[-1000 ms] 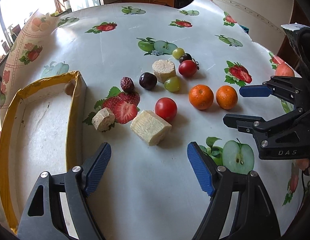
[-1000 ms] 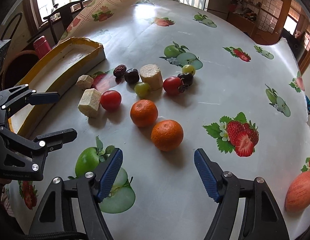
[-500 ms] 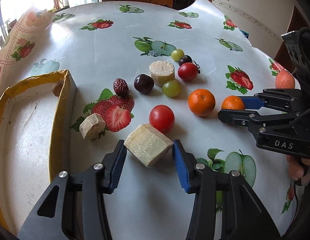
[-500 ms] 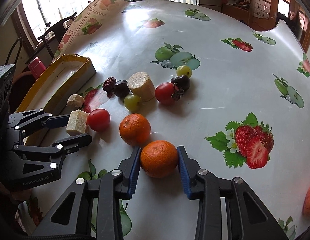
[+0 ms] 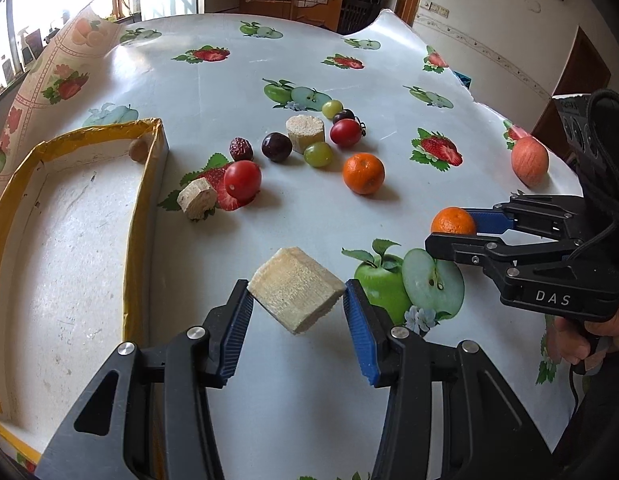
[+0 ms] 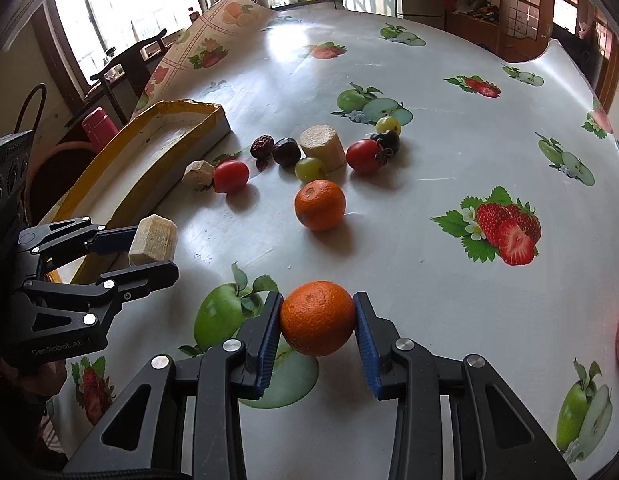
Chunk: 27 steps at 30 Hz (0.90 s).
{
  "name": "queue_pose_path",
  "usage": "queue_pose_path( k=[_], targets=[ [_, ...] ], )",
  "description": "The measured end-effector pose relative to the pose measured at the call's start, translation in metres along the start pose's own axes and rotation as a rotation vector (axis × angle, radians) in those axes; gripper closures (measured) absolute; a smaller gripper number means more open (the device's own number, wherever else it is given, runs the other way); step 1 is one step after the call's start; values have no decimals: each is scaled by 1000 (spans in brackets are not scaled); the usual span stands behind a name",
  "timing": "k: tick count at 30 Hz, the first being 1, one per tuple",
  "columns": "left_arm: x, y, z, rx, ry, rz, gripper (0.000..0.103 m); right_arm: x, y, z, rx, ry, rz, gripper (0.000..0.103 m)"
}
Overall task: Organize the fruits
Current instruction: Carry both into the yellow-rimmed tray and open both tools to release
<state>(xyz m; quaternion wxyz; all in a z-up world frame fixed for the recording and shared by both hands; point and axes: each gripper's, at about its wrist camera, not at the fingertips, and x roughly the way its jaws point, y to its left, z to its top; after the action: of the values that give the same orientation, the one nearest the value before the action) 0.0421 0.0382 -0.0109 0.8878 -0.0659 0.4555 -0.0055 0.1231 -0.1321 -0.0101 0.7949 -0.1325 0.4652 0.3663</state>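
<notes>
- Tablecloth [image 6: 409, 240]: glossy white, printed with strawberries and green apples.
- Tray [image 5: 139, 208], left of frame: yellow rim, white inside.
- Held tangerine [image 6: 317, 318]: orange.
- Held sugarcane chunk [image 5: 295, 294]: pale beige.
- Gripper pads [image 5: 237, 332]: blue.

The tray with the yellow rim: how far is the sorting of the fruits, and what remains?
Barely begun. The tray holds only one small brown fruit in its far corner. In hand: the left gripper clamps a pale cut chunk, and the right gripper clamps an orange. Left on the table: another orange, tomatoes, grapes, dark fruits, two pale chunks, an apple.
</notes>
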Motion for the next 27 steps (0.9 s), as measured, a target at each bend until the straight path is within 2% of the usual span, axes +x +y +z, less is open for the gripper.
queue_pose_path(
  k=[10,19,27],
  targets=[
    [-41,12,-17,-1,-47,5,58,-15,37,-8,-22,-25,53,67],
    [-71,54,-27,-64,-85,51,58,-15,79,0,-77,-39,103,67],
    [-80,86,-38,-107,-84,88,58,-12,108,11,-111,-50,139,67]
  ],
)
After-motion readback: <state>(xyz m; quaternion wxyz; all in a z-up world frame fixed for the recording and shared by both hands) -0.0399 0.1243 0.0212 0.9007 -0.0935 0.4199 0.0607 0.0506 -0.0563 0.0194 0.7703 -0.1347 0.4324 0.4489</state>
